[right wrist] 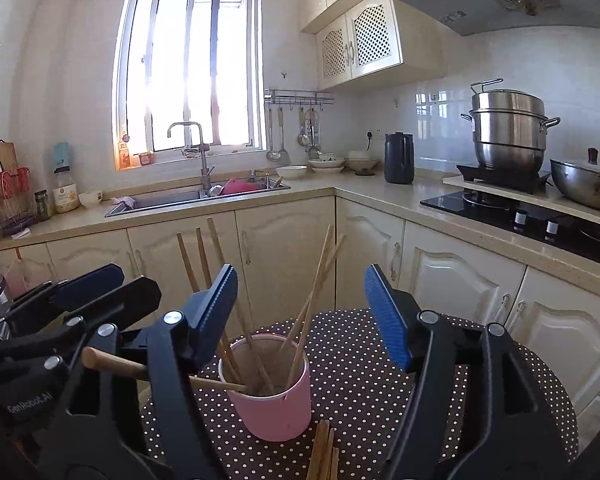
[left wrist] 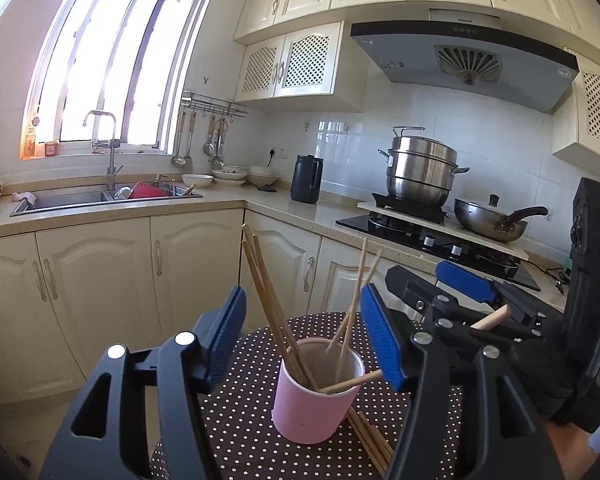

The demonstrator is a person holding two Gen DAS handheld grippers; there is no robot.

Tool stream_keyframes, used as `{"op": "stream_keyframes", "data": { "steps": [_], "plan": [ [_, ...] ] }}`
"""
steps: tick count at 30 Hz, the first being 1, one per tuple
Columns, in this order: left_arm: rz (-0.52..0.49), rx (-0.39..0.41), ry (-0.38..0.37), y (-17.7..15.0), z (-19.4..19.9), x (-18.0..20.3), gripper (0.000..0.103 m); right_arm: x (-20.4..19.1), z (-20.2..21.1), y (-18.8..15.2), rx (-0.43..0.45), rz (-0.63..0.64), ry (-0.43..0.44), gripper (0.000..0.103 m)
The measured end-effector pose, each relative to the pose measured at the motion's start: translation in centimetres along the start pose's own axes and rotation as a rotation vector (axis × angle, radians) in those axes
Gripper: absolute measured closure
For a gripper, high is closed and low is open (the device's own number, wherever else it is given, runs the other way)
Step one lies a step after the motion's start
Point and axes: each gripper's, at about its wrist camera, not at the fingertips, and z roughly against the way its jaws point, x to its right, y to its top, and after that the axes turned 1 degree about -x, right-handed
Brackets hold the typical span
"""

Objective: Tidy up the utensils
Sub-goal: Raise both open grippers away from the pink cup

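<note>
Left tool [left wrist: 304,334]: matte black moulded frame with triangular cut-outs in each arm; round silver pivot screws at the joints. Fingers [left wrist: 382,338] faced with ribbed blue pads — ridges running crosswise.

Right tool [right wrist: 302,320]: same build — black frame, silver screws, ribbed blue pads on both fingers [right wrist: 388,316]. From the left wrist view its body is a tall black housing with a small green light lit on the side. White lettering "GenRobot.AI" is printed on the left tool's body, seen from the right wrist view.

The hand [left wrist: 556,380] on the right tool wears a black glove.
</note>
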Motion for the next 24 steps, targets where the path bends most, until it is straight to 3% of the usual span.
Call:
{"op": "stream_keyframes", "data": {
  "steps": [4,6,7,18,22,24],
  "plan": [
    [0.028,-0.022,0.014,-0.4,-1.2,-1.0,0.044,0.1,-1.2,-0.5,-0.022,-0.012,0.011,0.038],
    [0.037,-0.024,0.029,-0.7,-1.7,-1.5,0.044,0.2,-1.7,-0.7,-0.033,-0.015,0.045,0.060],
    [0.041,-0.031,0.021,-0.8,-2.0,-1.7,0.044,0.2,-2.1,-0.8,-0.046,-0.015,0.047,0.079],
    [0.050,-0.061,0.003,-1.9,-4.2,-2.0,0.044,0.5,-2.8,-0.8,-0.035,-0.060,0.123,0.078],
    [0.083,-0.053,-0.001,-1.6,-4.2,-2.4,0.044,1.3,-2.1,-0.1,-0.001,-0.108,0.110,0.047],
    [0.097,-0.046,-0.005,-1.3,-3.9,-2.6,0.044,1.6,-1.4,0.4,0.016,-0.118,0.117,0.047]
  ]
}}
